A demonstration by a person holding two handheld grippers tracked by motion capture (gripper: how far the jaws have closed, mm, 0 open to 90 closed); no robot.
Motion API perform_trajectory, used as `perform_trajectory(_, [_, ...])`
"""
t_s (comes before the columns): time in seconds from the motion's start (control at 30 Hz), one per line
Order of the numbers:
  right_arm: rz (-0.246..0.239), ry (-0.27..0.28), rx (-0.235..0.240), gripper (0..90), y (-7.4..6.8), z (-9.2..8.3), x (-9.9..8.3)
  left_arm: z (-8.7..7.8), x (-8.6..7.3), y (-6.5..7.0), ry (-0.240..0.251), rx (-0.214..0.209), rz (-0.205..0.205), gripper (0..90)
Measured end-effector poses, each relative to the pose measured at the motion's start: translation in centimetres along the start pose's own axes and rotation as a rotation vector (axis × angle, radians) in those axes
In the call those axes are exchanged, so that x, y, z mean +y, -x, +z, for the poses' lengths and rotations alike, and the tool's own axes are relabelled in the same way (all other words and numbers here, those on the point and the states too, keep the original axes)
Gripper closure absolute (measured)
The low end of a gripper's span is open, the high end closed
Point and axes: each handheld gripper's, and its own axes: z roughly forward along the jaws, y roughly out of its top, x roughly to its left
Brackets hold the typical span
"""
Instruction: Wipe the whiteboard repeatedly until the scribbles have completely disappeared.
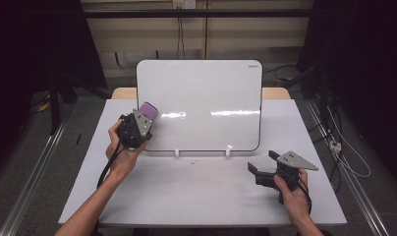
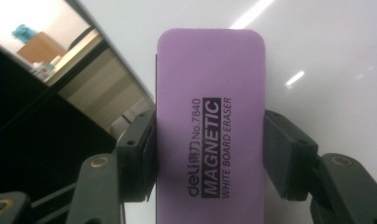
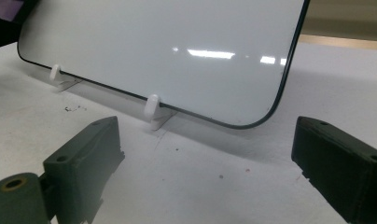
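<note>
A white board (image 1: 201, 103) stands propped on two small white feet (image 1: 177, 153) at the back middle of the table. My left gripper (image 1: 143, 118) is at the board's left edge, shut on a purple magnetic white-board eraser (image 1: 148, 109). In the left gripper view the eraser (image 2: 210, 126) stands upright between the two black pads (image 2: 282, 154), which press on its sides, with the board's face (image 2: 317, 56) right behind it. My right gripper (image 1: 265, 162) rests low on the table at the right front, open, with nothing between its fingers (image 3: 84, 158); ahead of it is the board's lower right corner (image 3: 266, 119).
The white table (image 1: 196, 191) has bare room in front of the board. A few small dark specks (image 3: 72, 108) lie on the table near the board's feet. Cables hang past the table's right edge (image 1: 344, 157). Dark curtains close off both sides.
</note>
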Motion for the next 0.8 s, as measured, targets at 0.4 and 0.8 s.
perform_trajectory(0.4, [0.011,0.0,0.001,8.0,-0.2,0.1,0.0,-2.4,-0.2,-0.4,0.09,-0.083,-0.155,41.3])
perform_trajectory(0.8, [0.011,-0.003,0.013,7.9,-0.7,0.4,0.0,-4.0,-1.5,0.8,0.125,-0.224,-0.3,41.4])
